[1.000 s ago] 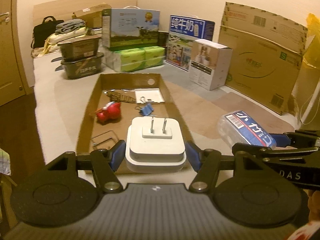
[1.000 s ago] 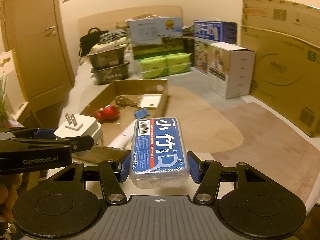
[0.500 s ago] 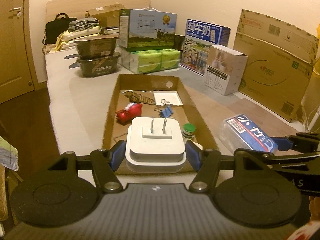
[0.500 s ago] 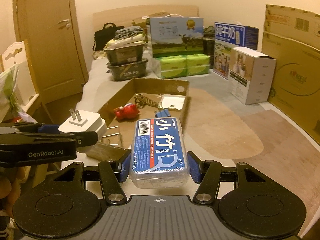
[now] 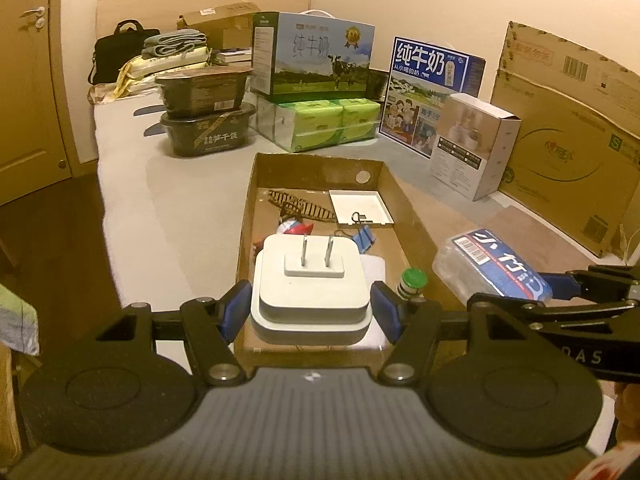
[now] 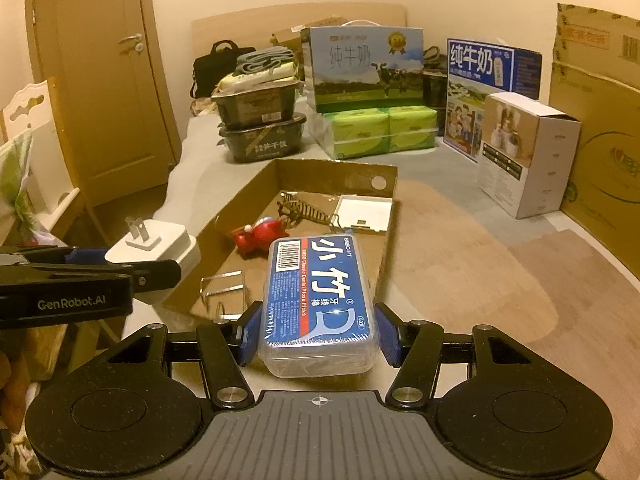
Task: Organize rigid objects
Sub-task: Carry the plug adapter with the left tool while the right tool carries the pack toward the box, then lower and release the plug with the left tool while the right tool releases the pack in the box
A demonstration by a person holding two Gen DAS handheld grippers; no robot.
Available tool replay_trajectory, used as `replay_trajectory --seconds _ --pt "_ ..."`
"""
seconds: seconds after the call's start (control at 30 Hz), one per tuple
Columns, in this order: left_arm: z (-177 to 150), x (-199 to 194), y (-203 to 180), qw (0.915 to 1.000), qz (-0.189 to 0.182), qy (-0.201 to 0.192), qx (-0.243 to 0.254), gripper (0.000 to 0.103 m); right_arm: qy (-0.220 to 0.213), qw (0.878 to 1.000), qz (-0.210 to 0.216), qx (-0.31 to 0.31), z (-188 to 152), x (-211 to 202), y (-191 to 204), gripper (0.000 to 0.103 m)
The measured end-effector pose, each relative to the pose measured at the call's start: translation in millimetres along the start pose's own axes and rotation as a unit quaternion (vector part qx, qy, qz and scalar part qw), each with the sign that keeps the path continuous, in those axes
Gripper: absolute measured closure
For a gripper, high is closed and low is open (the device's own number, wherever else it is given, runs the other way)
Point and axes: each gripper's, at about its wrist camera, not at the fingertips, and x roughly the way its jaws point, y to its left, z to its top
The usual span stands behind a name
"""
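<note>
Left claw (image 5: 311,307) clamped on the white plug adapter (image 5: 311,292), blue pads on its two sides; prongs (image 5: 316,250) stick up and tilt away from the camera. Adapter is held above the near end of the cardboard tray (image 5: 416,216).

Right claw (image 6: 318,334) clamped on the floss pick box (image 6: 318,300), pads on the long sides; long axis runs straight ahead along the fingers, blue label up, barcode end farthest from the claw. It hangs over the tray's near right corner.

In the tray: red toy (image 6: 260,236), white lid (image 6: 362,216), blue binder clip (image 5: 364,238), green-capped bottle (image 5: 412,282).
</note>
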Motion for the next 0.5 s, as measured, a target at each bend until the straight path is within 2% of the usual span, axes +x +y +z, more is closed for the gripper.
replay_trajectory --seconds 0.1,0.5 --pt "9 19 4 0.9999 -0.011 0.008 -0.005 0.041 0.0 1.0 -0.001 0.0 10 15 -3 0.045" --pt "27 104 6 0.9988 -0.014 0.041 0.022 0.041 0.012 0.999 0.001 0.034 37 82 -33 0.045"
